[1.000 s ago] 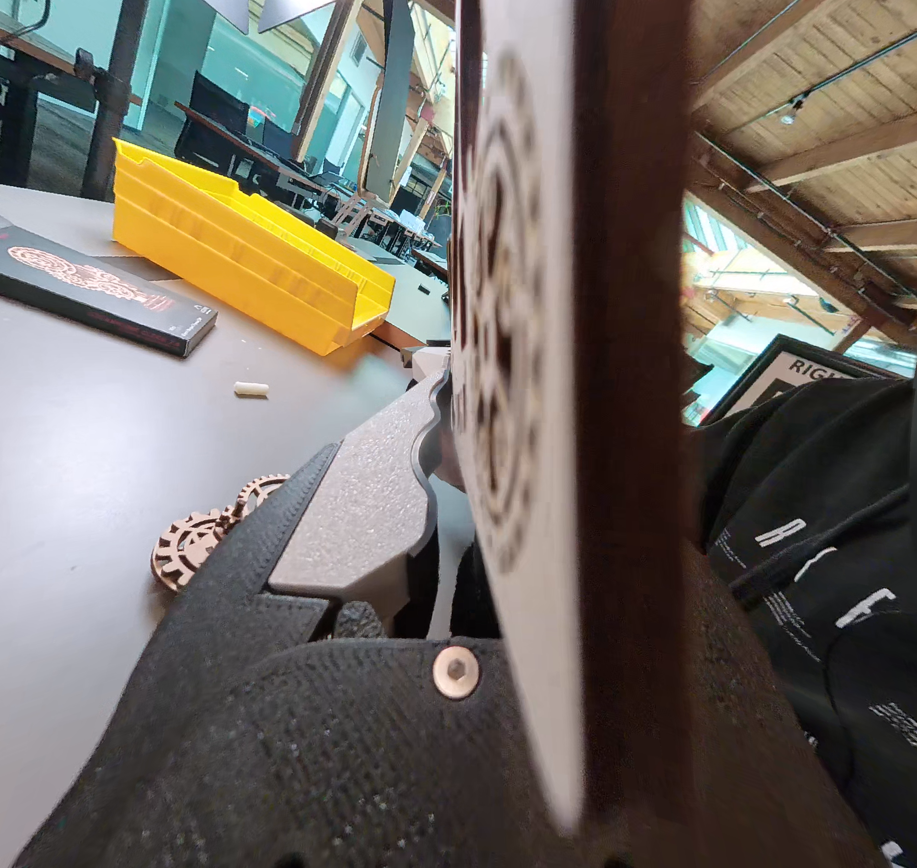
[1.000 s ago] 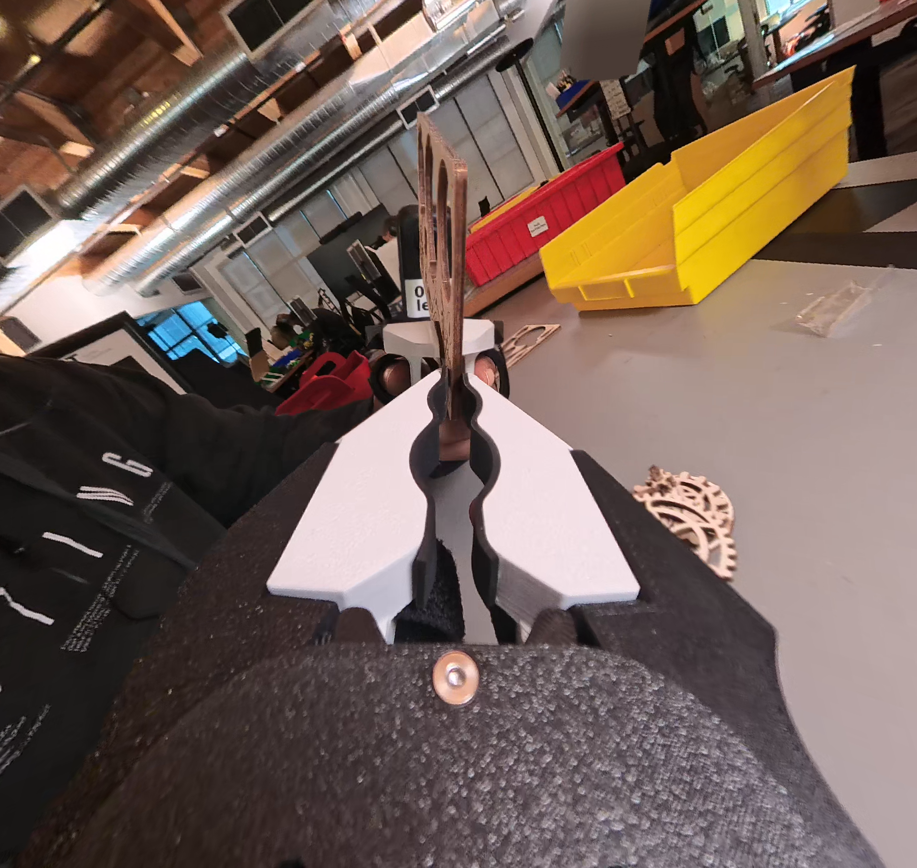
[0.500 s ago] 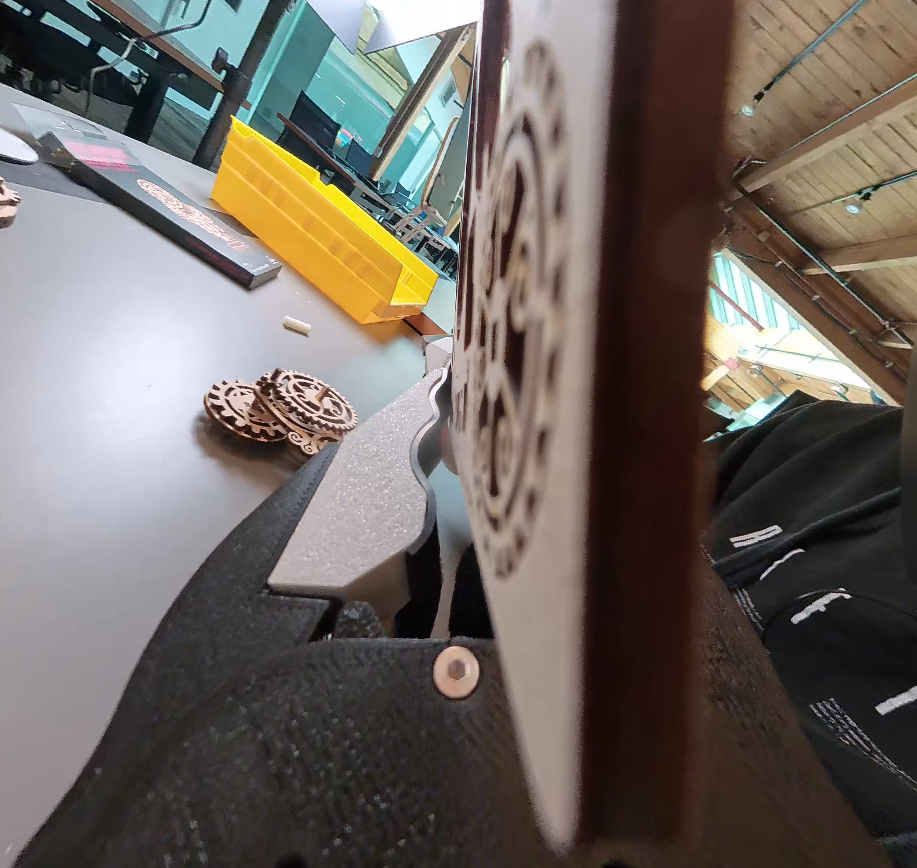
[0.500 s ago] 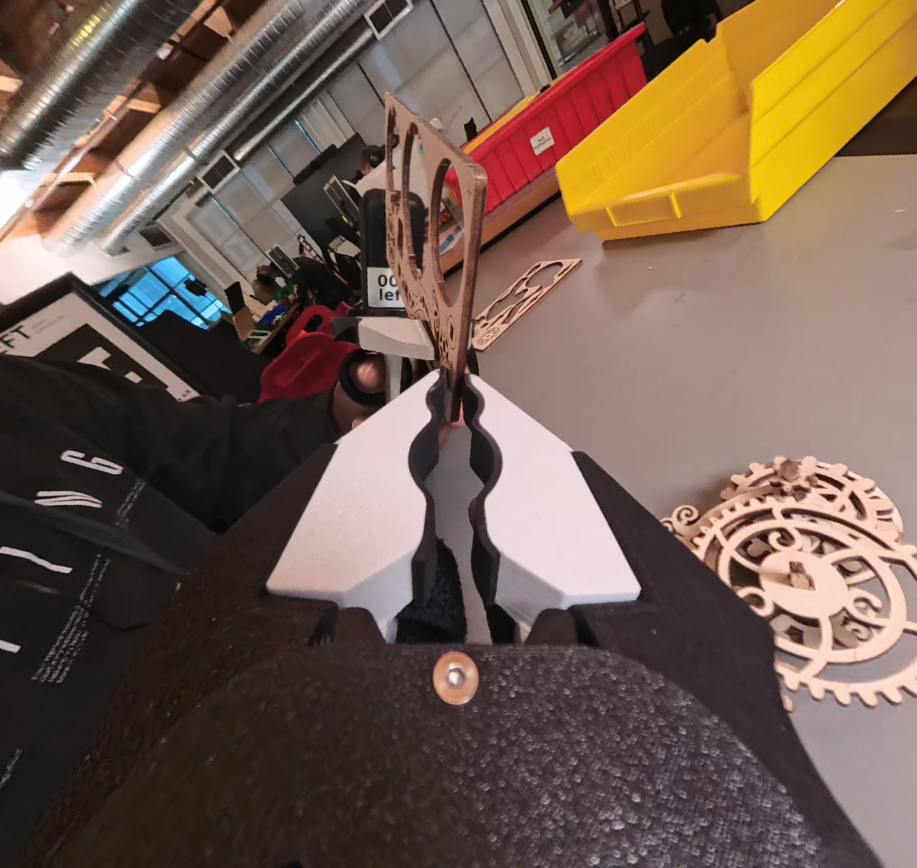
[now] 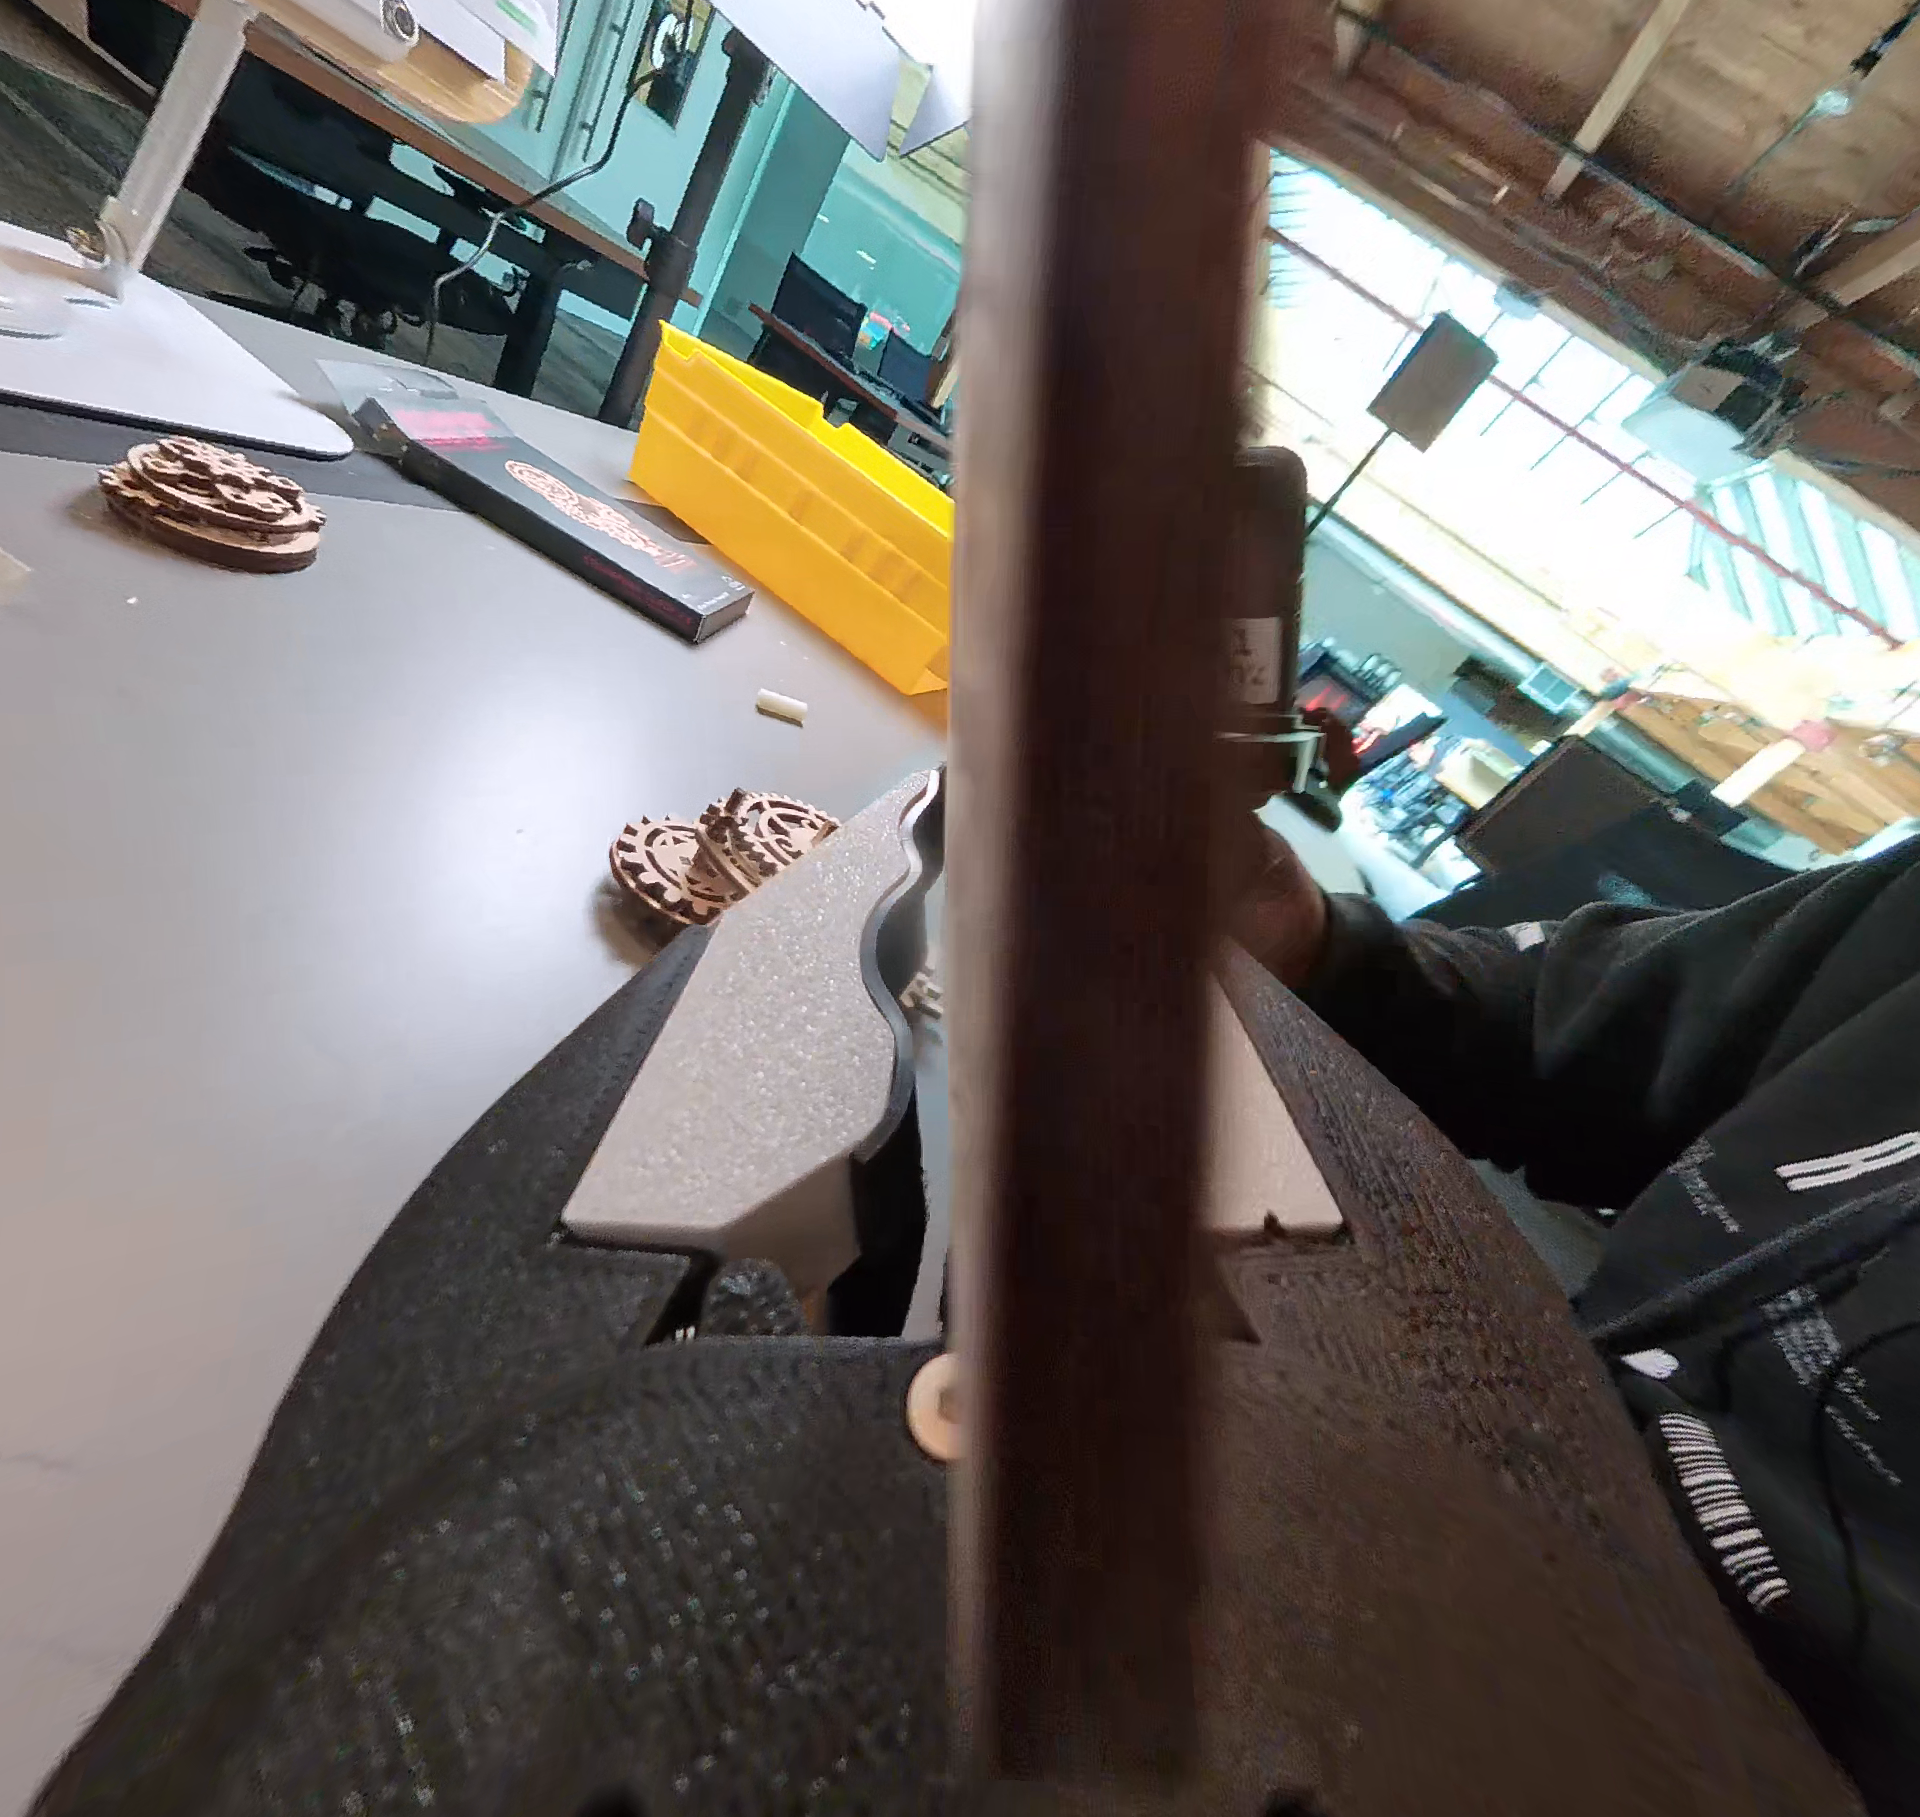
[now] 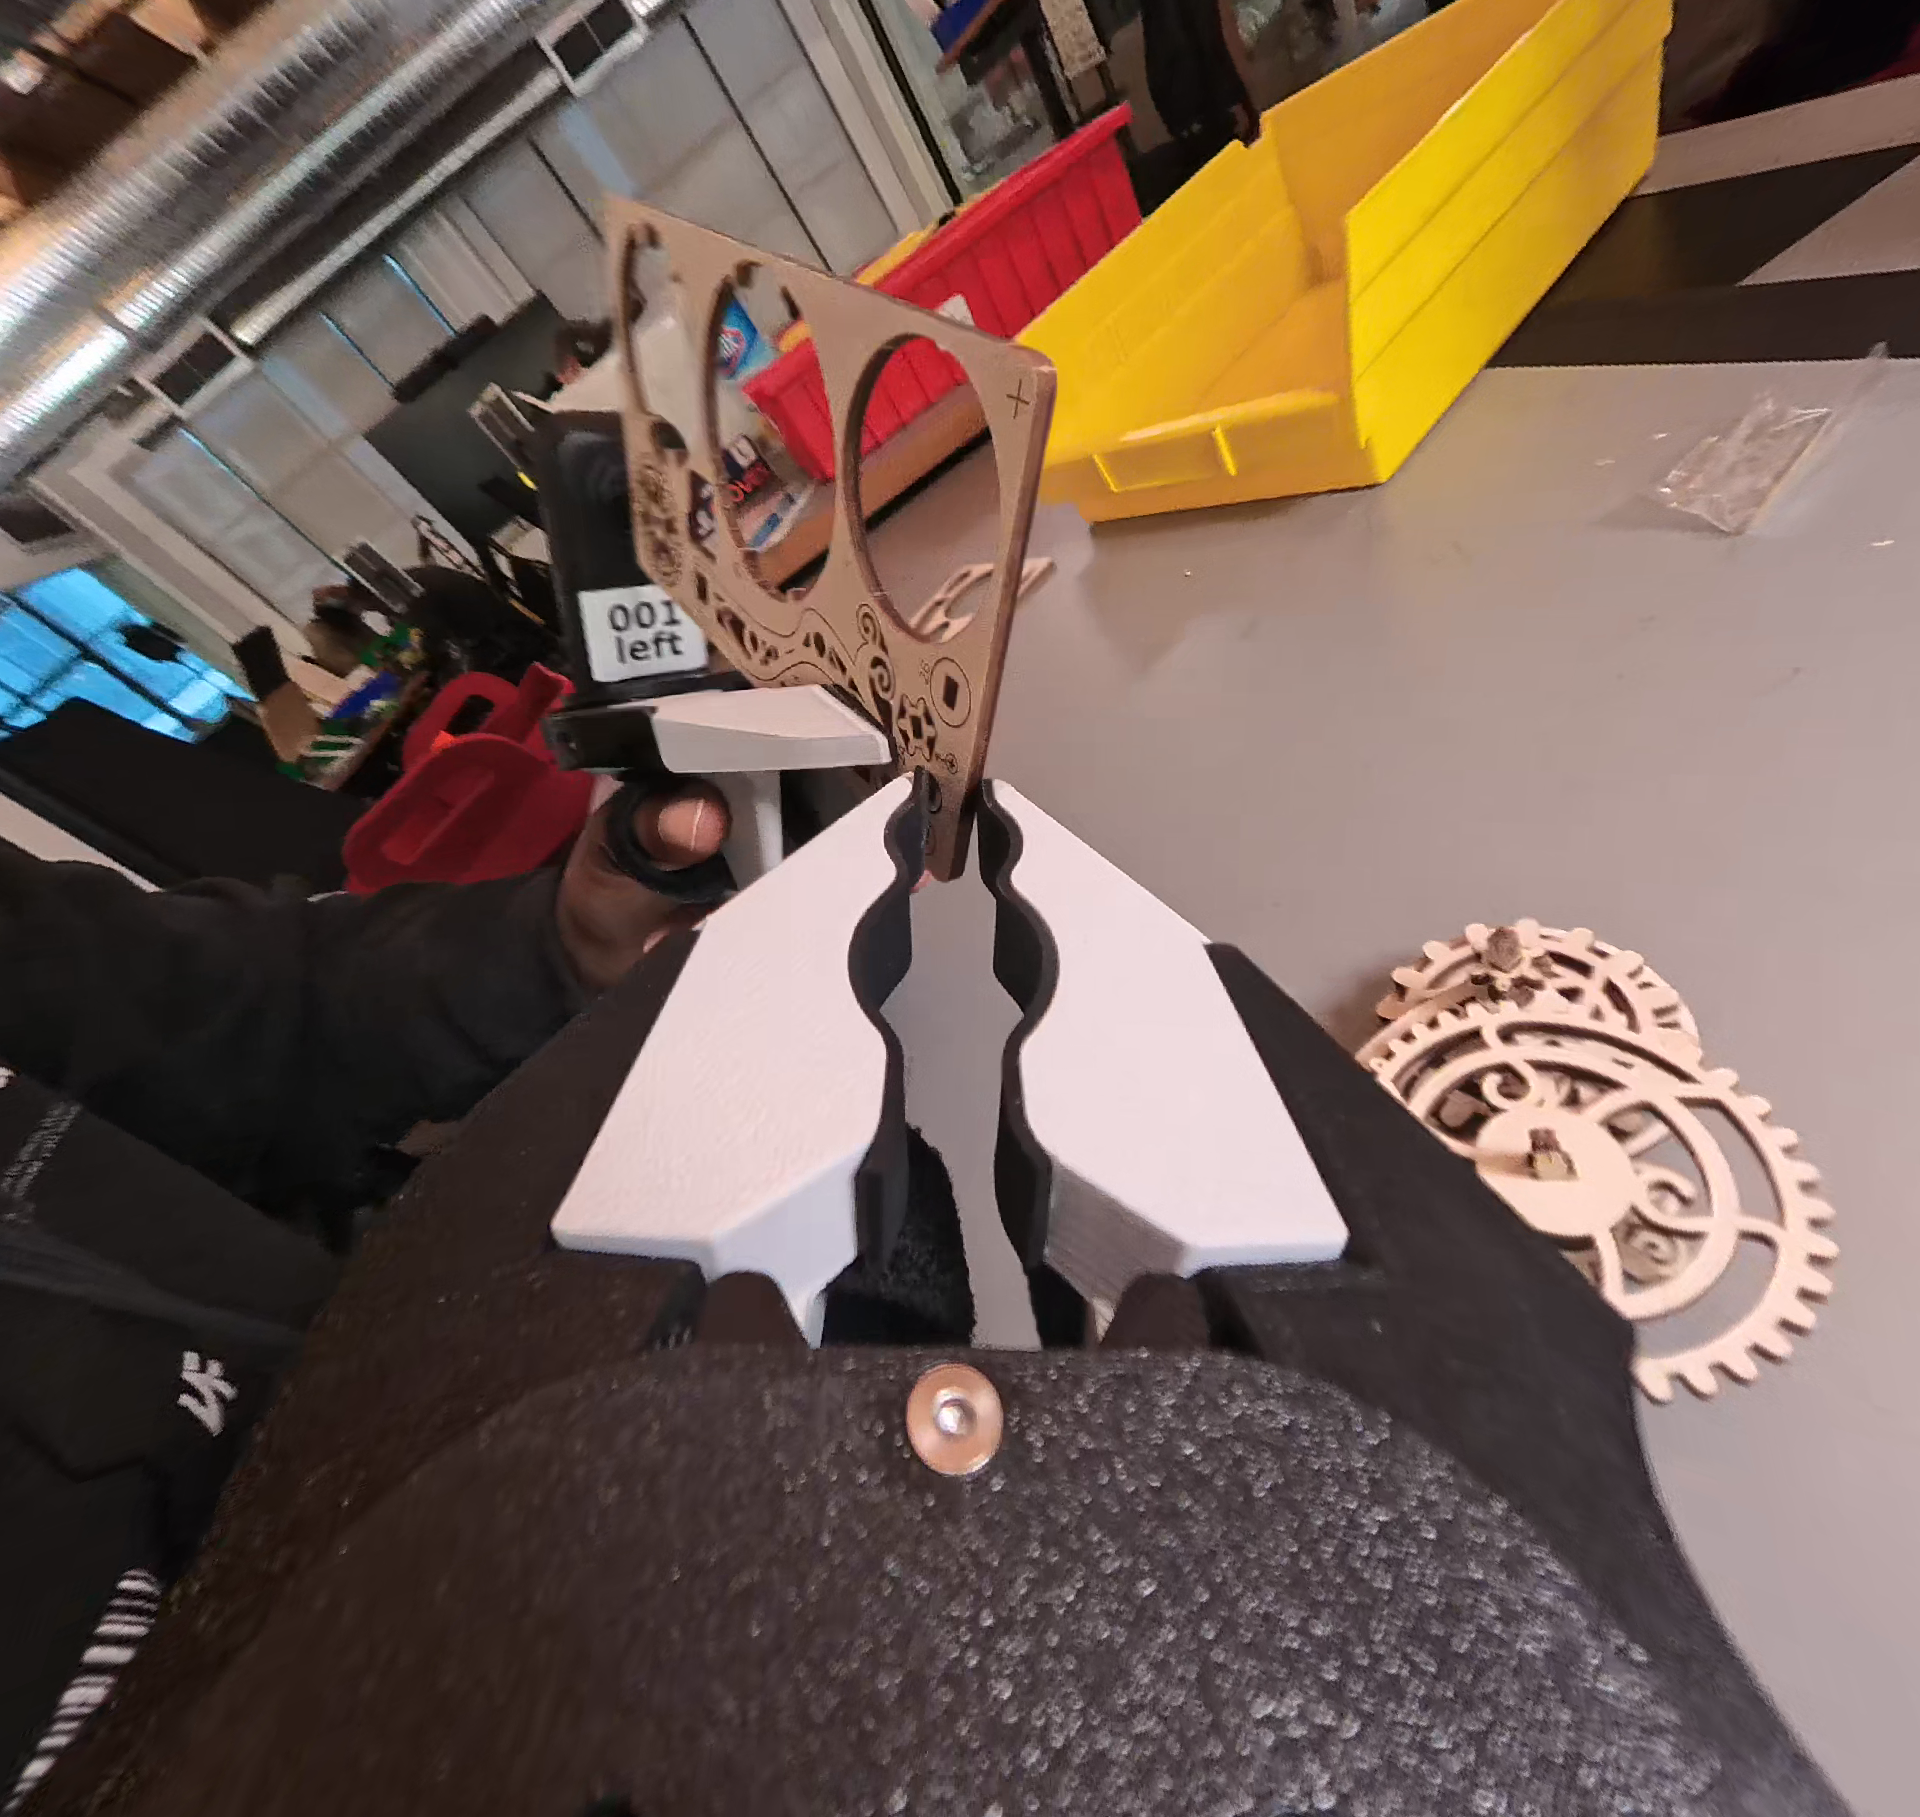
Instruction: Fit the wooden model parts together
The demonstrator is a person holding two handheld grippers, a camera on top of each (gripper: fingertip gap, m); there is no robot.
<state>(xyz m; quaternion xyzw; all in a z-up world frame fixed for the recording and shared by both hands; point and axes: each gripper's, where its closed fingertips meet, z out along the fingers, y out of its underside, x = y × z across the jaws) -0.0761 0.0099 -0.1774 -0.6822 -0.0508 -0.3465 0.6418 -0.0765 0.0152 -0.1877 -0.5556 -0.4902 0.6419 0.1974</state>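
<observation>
Change: the wooden plate (image 6: 831,479) now turns its cut-out face toward the right view, above the bench (image 6: 1403,728).
Right hand-held gripper (image 6: 948,822): clamped on the plate's lower corner.
Left hand-held gripper (image 6: 873,728): clamped on the same plate.
Meaning: probably being turned for fitting; the gear assembly (image 6: 1579,1144) lies unjoined.

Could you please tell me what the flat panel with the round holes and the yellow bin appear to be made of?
The panel looks like thin laser-cut plywood: pale tan matte face, dark scorched edges, engraved scrollwork. The yellow bin looks like moulded plastic: uniform glossy colour, ribbed walls, smooth rounded rim.
</observation>
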